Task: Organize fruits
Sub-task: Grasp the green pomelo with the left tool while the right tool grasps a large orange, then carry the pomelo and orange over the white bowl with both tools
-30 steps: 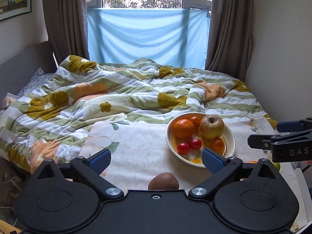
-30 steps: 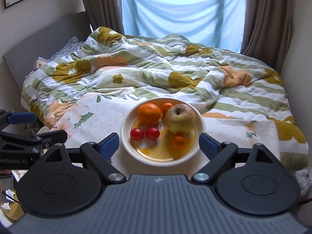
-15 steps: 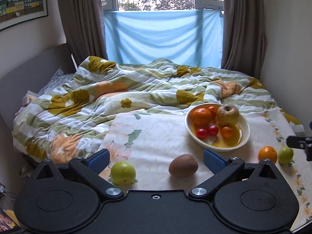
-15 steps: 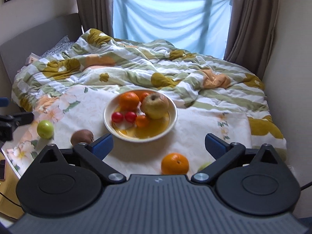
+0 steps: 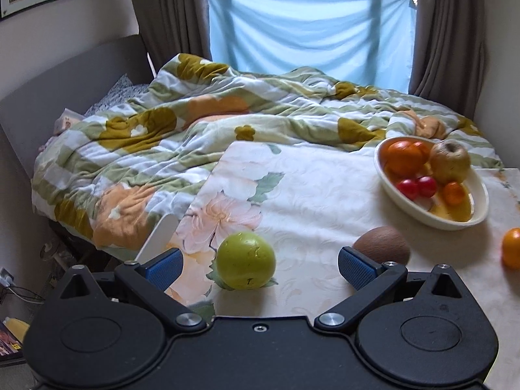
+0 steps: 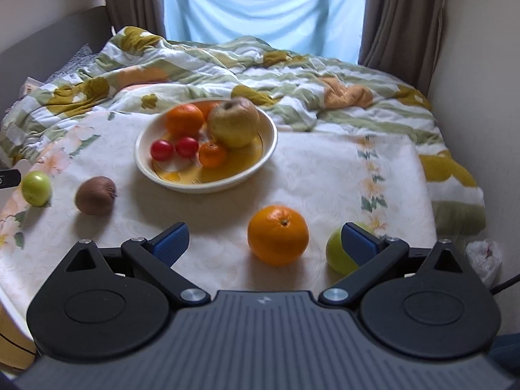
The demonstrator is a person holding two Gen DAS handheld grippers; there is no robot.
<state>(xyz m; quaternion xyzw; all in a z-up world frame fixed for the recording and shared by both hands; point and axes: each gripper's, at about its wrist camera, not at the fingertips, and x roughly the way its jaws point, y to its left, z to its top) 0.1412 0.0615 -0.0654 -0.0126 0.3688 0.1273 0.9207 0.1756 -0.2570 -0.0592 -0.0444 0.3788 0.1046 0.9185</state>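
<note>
Both grippers have pulled back, bringing loose fruit into view. Left gripper (image 5: 258, 265) jaws spread wide, framing a green apple (image 5: 245, 260) on the tabletop (image 5: 318, 188); a kiwi (image 5: 382, 248) lies to its right. Right gripper (image 6: 265, 242) jaws released, an orange (image 6: 278, 234) between them, a second green apple (image 6: 339, 255) behind the right finger. The bowl (image 6: 260, 165) holds more fruit.

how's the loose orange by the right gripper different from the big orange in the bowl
The loose orange lies on the tablecloth; the big orange in the bowl rests against other fruit in the bowl. The loose orange stands alone between the open right gripper fingers, navel showing; the bowl orange's is not visible. Both are round and orange.
</note>
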